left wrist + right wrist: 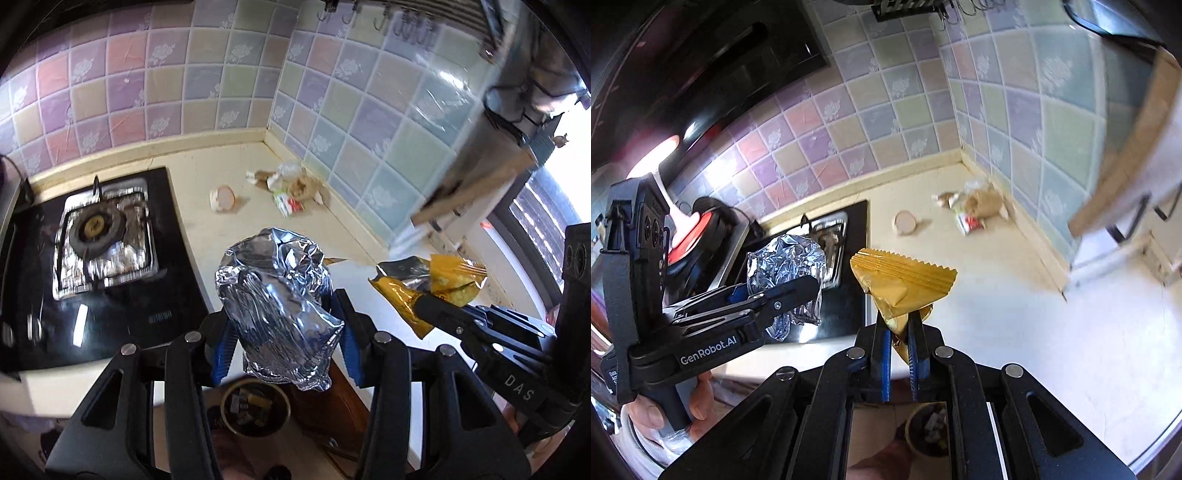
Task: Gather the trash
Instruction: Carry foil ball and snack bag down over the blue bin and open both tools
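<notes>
In the left wrist view my left gripper [280,314] is shut on a crumpled ball of silver foil [273,280], its blue pads pressing both sides. My right gripper [899,326] is shut on the lower corner of a yellow snack wrapper [903,280], which stands up above the fingers. Each view shows the other gripper alongside: the right gripper [424,308] with the wrapper [439,280], and the left gripper [803,290] with the foil [786,258]. More trash [291,186] lies in the counter's far corner, with a round lid [223,198] beside it. Below the left gripper sits a round bin [255,410] with scraps inside.
A black gas hob [110,317] with a foil-lined burner [98,230] is on the left. The cream counter [1052,332] runs to tiled walls [221,81]. A wall cabinet [476,166] hangs at the right. A person's hand [650,413] grips the left handle.
</notes>
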Demonstrator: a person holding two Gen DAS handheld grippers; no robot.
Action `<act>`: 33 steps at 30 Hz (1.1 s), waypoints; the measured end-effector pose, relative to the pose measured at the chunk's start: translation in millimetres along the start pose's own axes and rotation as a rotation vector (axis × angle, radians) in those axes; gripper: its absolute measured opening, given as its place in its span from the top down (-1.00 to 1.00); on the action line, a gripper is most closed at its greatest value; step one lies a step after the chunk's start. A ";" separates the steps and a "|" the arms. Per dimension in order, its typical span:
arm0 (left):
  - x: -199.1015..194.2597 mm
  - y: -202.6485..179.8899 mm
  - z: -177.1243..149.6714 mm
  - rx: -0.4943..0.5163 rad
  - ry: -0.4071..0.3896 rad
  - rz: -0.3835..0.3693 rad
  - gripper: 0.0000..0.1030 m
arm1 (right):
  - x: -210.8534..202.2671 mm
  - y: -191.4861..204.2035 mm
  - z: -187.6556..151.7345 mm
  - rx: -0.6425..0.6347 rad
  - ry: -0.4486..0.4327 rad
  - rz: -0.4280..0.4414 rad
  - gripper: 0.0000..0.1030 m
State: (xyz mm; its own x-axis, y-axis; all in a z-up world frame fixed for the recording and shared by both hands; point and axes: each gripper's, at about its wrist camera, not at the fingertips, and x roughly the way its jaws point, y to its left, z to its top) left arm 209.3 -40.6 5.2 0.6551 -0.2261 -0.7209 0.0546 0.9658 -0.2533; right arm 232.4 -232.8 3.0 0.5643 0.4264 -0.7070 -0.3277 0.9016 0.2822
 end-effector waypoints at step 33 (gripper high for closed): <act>204.8 75.5 -330.6 -0.011 0.348 -0.010 0.12 | 211.6 -73.7 -397.8 0.167 0.495 -0.128 0.85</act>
State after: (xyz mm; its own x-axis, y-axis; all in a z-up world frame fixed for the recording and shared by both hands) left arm 98.4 -55.8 -374.8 0.3580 -0.2670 -0.8947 0.0504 0.9624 -0.2670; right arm 74.5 -237.8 -425.3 0.1543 0.2632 -0.9523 -0.1316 0.9607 0.2442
